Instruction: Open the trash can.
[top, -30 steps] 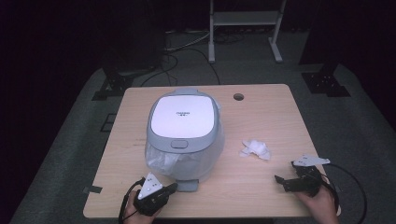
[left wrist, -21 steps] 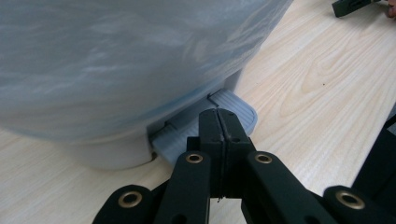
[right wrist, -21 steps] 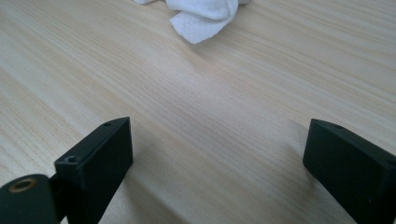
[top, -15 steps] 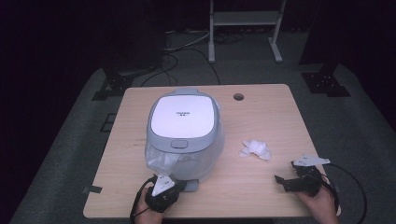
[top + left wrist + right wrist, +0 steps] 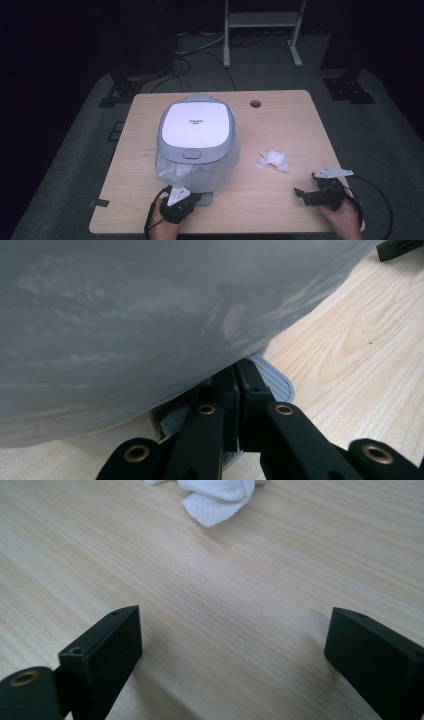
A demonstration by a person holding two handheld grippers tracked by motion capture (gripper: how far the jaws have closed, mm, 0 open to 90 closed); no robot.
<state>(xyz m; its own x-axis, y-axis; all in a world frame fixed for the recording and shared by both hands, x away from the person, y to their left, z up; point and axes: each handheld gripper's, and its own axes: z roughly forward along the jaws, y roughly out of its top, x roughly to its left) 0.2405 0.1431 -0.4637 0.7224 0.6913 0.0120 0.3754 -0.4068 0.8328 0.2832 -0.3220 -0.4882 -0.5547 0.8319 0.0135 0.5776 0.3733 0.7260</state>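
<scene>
A grey and white lidded cooker (image 5: pixel 197 135) wrapped in clear plastic film stands on the wooden table (image 5: pixel 285 125), left of centre. My left gripper (image 5: pixel 194 197) is at its front foot. In the left gripper view its jaws (image 5: pixel 237 387) are together, tips tucked under the film-covered body (image 5: pixel 150 315) on a ribbed grey tab (image 5: pixel 275 380); whether they pinch anything is hidden. My right gripper (image 5: pixel 306 184) rests near the front right edge, open and empty (image 5: pixel 230 645). A crumpled white tissue (image 5: pixel 273 159) lies just beyond it (image 5: pixel 217 497).
A round cable hole (image 5: pixel 255 104) sits near the table's far edge. Cables trail from both grippers off the front edge. A metal stand (image 5: pixel 260 30) and dark floor lie beyond the table. Bare wood spans the right half.
My left gripper has slid right along the front edge and pushed in under the cooker's front, its jaws now together. The right gripper and the tissue have stayed put.
</scene>
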